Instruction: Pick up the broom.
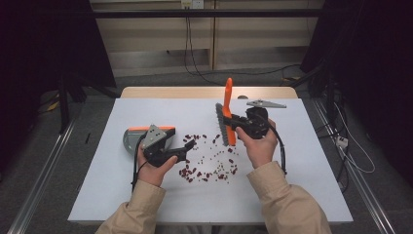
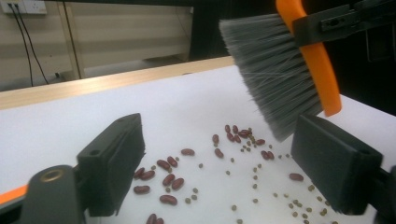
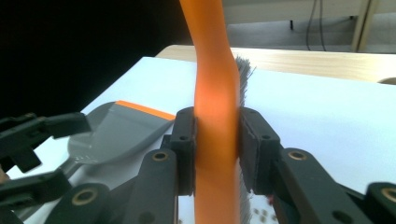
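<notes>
High view — right gripper clamped on orange brush above scattered beans.

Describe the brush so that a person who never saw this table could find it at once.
Above the white table, over the scattered red beans, the right gripper holds an orange plastic hand brush with grey bristles. It alone stands upright in the air; the grey dustpan lies flat.

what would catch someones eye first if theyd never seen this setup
Most likely the orange brush, standing on end above the middle of the white table with its grey bristles facing left, clamped at the handle by the right gripper. Next come the dark red beans and small greenish ones scattered under and in front of it. At the left lies a grey dustpan with an orange edge, beside the left gripper, whose jaws are open and hold nothing.
</notes>
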Tool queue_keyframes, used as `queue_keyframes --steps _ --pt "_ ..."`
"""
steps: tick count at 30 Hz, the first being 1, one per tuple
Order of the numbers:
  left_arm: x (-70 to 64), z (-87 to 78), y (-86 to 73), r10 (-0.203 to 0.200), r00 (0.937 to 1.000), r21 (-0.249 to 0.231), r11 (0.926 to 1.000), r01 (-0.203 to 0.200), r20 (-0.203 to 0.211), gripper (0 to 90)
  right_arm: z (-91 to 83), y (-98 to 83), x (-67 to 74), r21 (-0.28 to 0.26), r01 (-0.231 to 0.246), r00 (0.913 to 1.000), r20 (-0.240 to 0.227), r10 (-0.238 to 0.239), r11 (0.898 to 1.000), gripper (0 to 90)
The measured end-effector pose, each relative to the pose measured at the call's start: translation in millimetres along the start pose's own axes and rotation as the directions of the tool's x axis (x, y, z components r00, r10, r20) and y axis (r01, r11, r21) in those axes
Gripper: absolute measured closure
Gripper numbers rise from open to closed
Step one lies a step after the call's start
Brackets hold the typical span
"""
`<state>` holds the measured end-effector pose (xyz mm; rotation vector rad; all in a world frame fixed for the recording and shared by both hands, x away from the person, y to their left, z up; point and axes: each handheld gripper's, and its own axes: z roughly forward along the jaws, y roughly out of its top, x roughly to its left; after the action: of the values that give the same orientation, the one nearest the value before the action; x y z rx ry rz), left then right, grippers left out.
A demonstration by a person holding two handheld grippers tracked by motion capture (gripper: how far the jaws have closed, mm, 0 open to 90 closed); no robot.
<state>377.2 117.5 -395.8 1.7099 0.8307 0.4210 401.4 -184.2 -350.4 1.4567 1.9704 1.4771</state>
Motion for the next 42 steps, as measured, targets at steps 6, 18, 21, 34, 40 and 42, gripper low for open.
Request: queue_keyframes --steps 6,18,21,34,40,42 --pt "7.2 -7.7 1.7 0.018 0.9997 0.006 0.9998 -0.018 0.014 12.8 -13.9 0.3 -13.8 0.031 0.005 1.0 0.008 -0.005 1.0 69.9" --pt "32.3 -32.7 -2.8 0.008 1.0 0.011 0.9999 -0.008 0.0 9.8 -37.6 -5.1 -47.9 0.086 -0.021 0.9989 0.044 0.018 0.996 69.8" --pt "38.8 -38.5 -5.7 0.004 1.0 0.012 0.9999 -0.004 -0.007 9.6 -42.8 -7.8 -55.4 0.104 -0.035 0.998 0.055 0.029 0.994 69.8" --pt "53.7 -50.9 -18.1 -0.01 0.9996 0.024 0.9997 0.011 -0.027 9.6 -52.7 -24.7 -86.1 0.221 -0.068 0.9935 0.104 0.046 0.973 69.7" --pt "55.1 -50.4 -19.9 -0.011 0.9994 0.022 0.9997 0.012 -0.033 9.6 -40.4 -28.5 -91.1 0.218 -0.074 0.99 0.133 0.045 0.973 69.5" --pt "56.4 -50.6 -20.8 -0.011 0.9993 0.024 0.9996 0.012 -0.035 9.6 -34.0 -28.9 -92.4 0.223 -0.069 0.9887 0.145 0.037 0.972 69.5"
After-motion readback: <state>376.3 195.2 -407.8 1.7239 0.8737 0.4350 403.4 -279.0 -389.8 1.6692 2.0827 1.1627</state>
